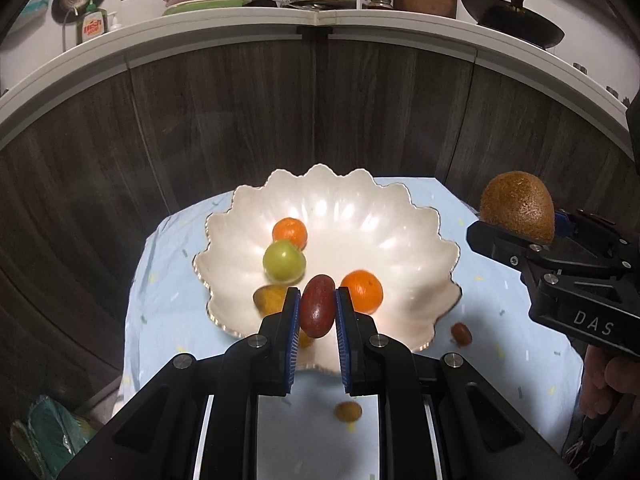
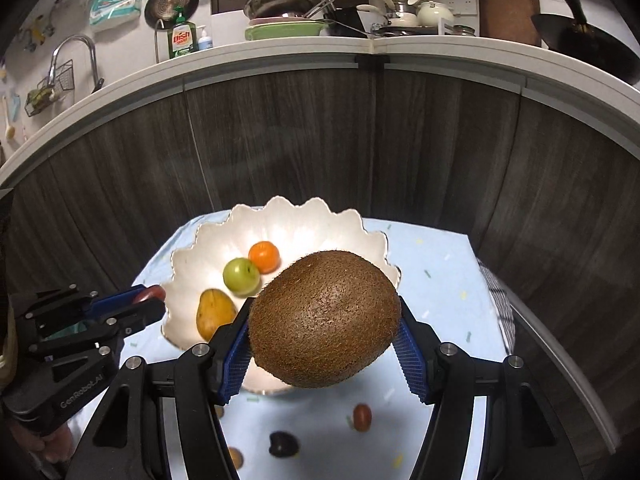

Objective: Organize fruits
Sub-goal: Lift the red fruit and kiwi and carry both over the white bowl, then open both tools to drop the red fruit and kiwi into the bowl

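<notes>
My left gripper [image 1: 317, 300] is shut on a small dark red oval fruit [image 1: 317, 312], held above the near rim of the white scalloped bowl [image 1: 400, 216]. My right gripper [image 2: 324, 320] is shut on a brown kiwi [image 2: 324, 318], held above the bowl's near right rim [image 2: 304, 210]. In the bowl lie two oranges [image 1: 290, 233] [image 1: 362, 291], a green fruit [image 1: 284, 261] and a yellow-brown fruit [image 2: 214, 314]. The right gripper with the kiwi [image 1: 518, 207] shows at the right edge of the left wrist view. The left gripper [image 2: 154, 300] shows at the left of the right wrist view.
The bowl stands on a light blue cloth [image 1: 500, 280]. Loose on the cloth are a small red fruit [image 2: 362, 417], a dark fruit [image 2: 283, 444] and a small brown fruit [image 1: 348, 411]. Dark wood cabinet fronts [image 1: 320, 112] rise behind, under a cluttered counter [image 1: 320, 16].
</notes>
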The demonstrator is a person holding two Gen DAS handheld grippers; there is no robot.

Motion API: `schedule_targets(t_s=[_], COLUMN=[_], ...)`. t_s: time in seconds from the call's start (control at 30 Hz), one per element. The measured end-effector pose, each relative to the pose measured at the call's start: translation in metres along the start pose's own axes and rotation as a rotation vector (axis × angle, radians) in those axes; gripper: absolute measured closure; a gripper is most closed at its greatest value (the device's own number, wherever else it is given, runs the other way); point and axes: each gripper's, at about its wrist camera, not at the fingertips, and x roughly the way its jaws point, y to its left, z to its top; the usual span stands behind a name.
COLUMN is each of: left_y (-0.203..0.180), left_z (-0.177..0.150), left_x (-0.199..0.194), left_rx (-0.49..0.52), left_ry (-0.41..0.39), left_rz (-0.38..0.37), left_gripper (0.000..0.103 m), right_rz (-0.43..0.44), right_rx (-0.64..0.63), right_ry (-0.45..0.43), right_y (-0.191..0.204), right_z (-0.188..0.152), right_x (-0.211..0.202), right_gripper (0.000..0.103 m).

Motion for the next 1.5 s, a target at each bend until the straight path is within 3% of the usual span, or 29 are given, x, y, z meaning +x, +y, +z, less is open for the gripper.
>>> schedule_targets(t_s=[0.5,1.37,1.5], left_y=[0.001,-0.01,-0.007], left_z=[0.011,-0.012,-0.015], left_x=[0.053,0.095,0.097], left_rx=[-0.032,-0.029,-0.037], left_ry=[0.084,0.219,0.236], left_rz=[-0.016,-0.07,-0.075], left_gripper=[0.085,0.084,0.073], right_rz=[0.002,0.024,0.024], right_rx=[-0.024,-0.007,0.009], right_ry=[0.094,0.259,0.285], right_y=[-0.009,-0.019,-0.02], right_z=[0.028,0.013,0.01], right_x=[0.053,0.117,0.123], right_gripper=[0.039,0.039,0.038])
